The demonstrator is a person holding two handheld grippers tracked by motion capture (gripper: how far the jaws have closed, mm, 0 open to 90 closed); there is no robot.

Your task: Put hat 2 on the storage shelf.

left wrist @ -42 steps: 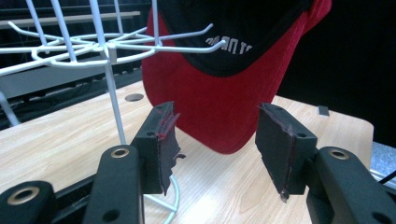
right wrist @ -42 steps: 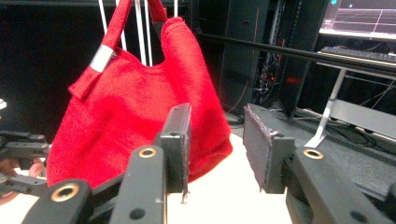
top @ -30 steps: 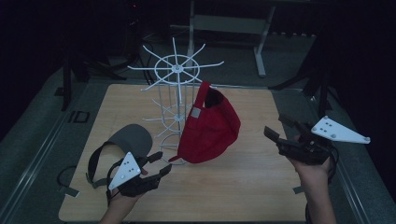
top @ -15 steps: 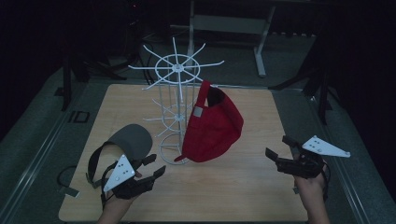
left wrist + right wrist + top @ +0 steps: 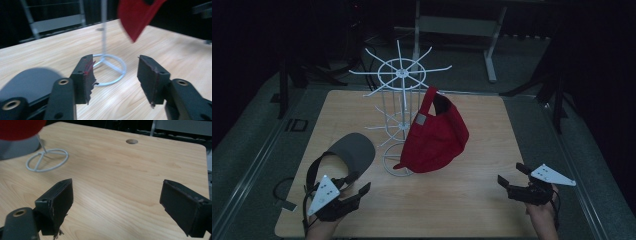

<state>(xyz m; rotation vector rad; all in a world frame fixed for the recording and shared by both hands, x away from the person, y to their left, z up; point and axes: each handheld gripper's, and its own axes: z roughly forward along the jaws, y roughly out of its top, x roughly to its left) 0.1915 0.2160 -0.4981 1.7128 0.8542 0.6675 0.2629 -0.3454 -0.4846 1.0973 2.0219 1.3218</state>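
Observation:
A red cap (image 5: 435, 136) hangs from a white wire rack (image 5: 400, 75) at the table's middle; its brim (image 5: 135, 17) shows in the left gripper view. Left of the rack's base a grey cap (image 5: 353, 151) lies on the wood. My left gripper (image 5: 358, 181) hovers just in front of the grey cap, open and empty, and looks at the rack's ring base (image 5: 108, 68). My right gripper (image 5: 511, 174) hangs low over the table's front right. Its jaws have just been opening and stand wide, with nothing between them (image 5: 117, 205).
The wooden table (image 5: 472, 200) has bare wood between the rack and my right gripper, and a round hole (image 5: 131, 141) near its far edge. Dark floor, cables and stand legs surround the table.
My right gripper has sunk from chest height toward the table's front right, and its jaws have spread. My left gripper has drifted left and nearer to the front edge.

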